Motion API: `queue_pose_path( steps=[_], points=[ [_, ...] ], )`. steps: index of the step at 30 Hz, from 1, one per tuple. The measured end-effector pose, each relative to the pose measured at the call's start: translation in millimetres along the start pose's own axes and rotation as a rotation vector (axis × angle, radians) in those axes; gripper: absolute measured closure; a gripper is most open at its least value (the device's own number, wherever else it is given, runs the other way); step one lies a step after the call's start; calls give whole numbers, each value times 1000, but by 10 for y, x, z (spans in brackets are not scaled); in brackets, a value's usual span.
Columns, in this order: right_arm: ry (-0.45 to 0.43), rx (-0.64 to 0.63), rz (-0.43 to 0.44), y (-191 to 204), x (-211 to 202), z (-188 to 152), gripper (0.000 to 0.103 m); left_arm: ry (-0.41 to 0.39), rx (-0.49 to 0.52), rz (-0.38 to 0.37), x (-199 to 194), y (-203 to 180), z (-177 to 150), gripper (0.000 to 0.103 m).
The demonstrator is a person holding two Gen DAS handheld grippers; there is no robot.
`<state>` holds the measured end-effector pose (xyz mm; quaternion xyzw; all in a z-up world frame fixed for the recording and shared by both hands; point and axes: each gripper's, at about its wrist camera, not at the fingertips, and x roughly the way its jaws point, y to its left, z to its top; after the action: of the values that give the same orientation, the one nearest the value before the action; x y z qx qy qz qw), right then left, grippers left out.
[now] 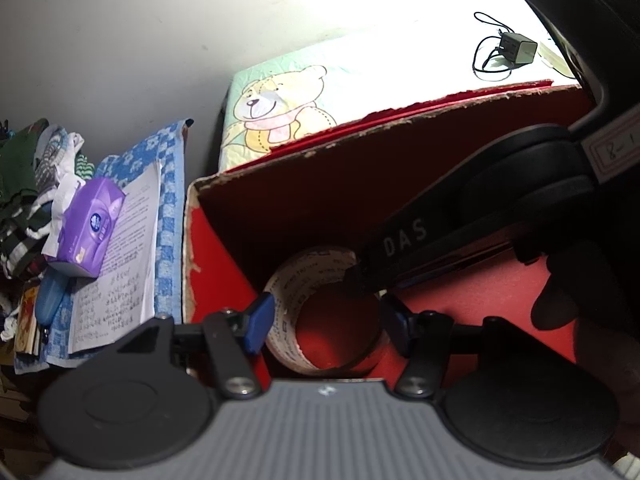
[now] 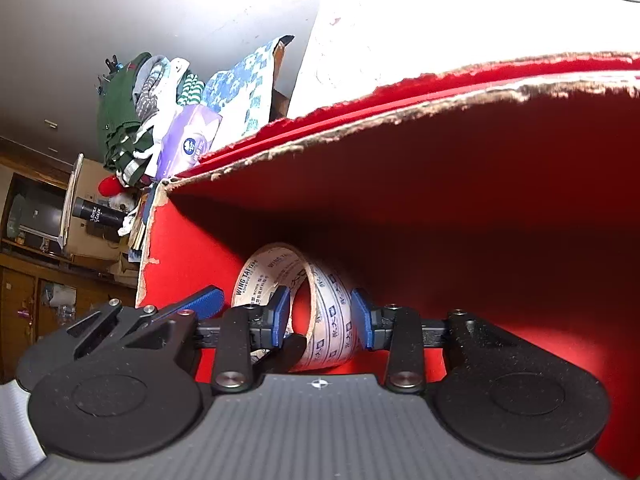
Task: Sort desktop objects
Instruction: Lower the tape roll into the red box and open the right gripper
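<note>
The roll of tape (image 2: 296,304) already lies inside the red box (image 2: 460,208), low in the frame's centre. The right gripper (image 2: 320,316) straddles its wall with pads parted, not pressing; the left gripper (image 1: 326,320) stands wide around it. A tissue pack (image 1: 90,228) at left remains unsorted.

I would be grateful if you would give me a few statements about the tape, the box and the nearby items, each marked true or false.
1. The tape roll sits inside the red box. True.
2. The tissue pack is green. False: it is purple.
3. The right gripper has one finger through the roll's hole. True.
4. The charger lies inside the box. False: it lies outside, beyond the far wall.
</note>
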<state>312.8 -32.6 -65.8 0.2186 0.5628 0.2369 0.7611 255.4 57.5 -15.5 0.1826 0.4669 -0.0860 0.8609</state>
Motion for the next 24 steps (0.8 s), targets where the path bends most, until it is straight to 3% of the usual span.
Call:
queue_pose_path(
  steps=[6, 11, 18, 24],
  points=[
    [38, 22, -32, -40, 33, -5, 65, 3, 23, 7, -7, -35, -5, 35],
    [81, -23, 15, 15, 73, 5, 67, 2, 18, 4, -11, -4, -10, 36],
    [42, -30, 36, 51, 36, 15, 66, 1, 11, -3, -47, 2, -25, 36],
    [22, -16, -1, 43, 15, 3, 65, 0, 14, -2, -40, -15, -21, 34]
  ],
)
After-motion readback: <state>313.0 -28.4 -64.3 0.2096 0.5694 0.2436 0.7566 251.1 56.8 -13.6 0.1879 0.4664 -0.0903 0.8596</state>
